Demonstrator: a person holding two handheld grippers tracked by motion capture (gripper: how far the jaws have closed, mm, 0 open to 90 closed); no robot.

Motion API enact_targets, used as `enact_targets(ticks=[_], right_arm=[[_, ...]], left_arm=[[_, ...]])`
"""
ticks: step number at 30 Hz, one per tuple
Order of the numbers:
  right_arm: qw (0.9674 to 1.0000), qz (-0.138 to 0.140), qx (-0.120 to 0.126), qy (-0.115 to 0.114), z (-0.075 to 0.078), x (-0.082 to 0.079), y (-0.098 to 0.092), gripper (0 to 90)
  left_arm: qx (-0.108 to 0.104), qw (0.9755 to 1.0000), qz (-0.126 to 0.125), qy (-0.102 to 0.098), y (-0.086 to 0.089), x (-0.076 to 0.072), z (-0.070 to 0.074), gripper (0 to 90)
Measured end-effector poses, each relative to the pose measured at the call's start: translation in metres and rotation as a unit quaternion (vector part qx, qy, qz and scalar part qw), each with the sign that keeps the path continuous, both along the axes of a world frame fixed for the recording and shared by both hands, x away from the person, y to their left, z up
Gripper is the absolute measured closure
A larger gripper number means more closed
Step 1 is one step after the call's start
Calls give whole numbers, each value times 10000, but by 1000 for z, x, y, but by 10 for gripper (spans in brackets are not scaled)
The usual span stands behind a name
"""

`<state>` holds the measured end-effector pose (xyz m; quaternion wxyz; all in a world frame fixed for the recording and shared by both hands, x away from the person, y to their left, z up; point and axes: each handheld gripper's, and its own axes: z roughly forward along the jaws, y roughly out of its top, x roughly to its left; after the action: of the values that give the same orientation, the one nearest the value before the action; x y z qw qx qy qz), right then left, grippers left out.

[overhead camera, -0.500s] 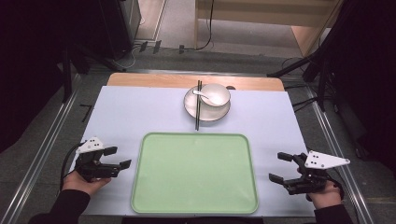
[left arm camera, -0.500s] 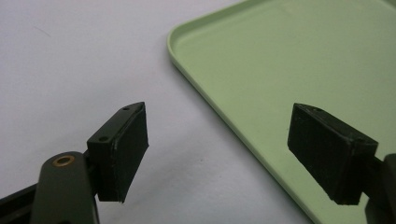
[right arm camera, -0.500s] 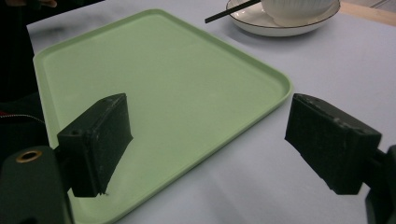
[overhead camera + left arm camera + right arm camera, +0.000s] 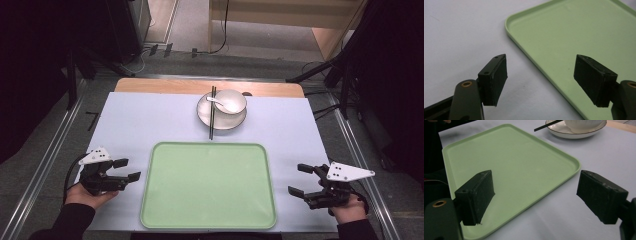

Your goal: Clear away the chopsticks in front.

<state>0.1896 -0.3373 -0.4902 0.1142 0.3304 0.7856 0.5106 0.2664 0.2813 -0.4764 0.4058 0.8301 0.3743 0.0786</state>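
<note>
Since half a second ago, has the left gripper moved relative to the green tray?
No. The left gripper sits open at the same spot beside the green tray's left edge.

There was one green tray [image 4: 208,185], one plate [image 4: 205,115], one bowl [image 4: 235,100], one spoon [image 4: 215,100], one pair of chopsticks [image 4: 212,115], and two grippers.

This looks like a lab or recording rig rather than a home. The surface [image 4: 150,120] is covered with a pale sheet and sits between metal rails [image 4: 45,165], with dark stands [image 4: 345,75] at its far corners, loose cables [image 4: 220,30] on a grey floor [image 4: 190,20], and black surroundings on both sides.
</note>
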Motion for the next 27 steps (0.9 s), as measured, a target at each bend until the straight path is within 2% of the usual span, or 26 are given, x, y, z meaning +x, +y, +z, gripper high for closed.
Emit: enact_targets(ticks=[7, 14, 16, 21, 25, 27], right_arm=[[10000, 9, -9, -12, 0, -1, 0, 148], [10000, -17, -19, -15, 0, -3, -1, 148], [10000, -16, -29, -23, 0, -3, -1, 148], [10000, -7, -32, -12, 0, -4, -1, 148], [10000, 6, -49, -19, 0, -4, -1, 148], [10000, 8, -48, -14, 0, -4, -1, 149]], left_arm=[[-34, 10000, 8, -6, 0, 1, 0, 277], [-226, 9996, 170, 0, 3, 3, 2, 307], [-219, 9996, 169, -34, 3, 3, 2, 321], [-190, 9997, 161, 31, 3, 4, 1, 322], [-193, 9996, 194, -89, 2, 3, 4, 302], [-193, 9996, 199, -48, 1, 3, 4, 300]])
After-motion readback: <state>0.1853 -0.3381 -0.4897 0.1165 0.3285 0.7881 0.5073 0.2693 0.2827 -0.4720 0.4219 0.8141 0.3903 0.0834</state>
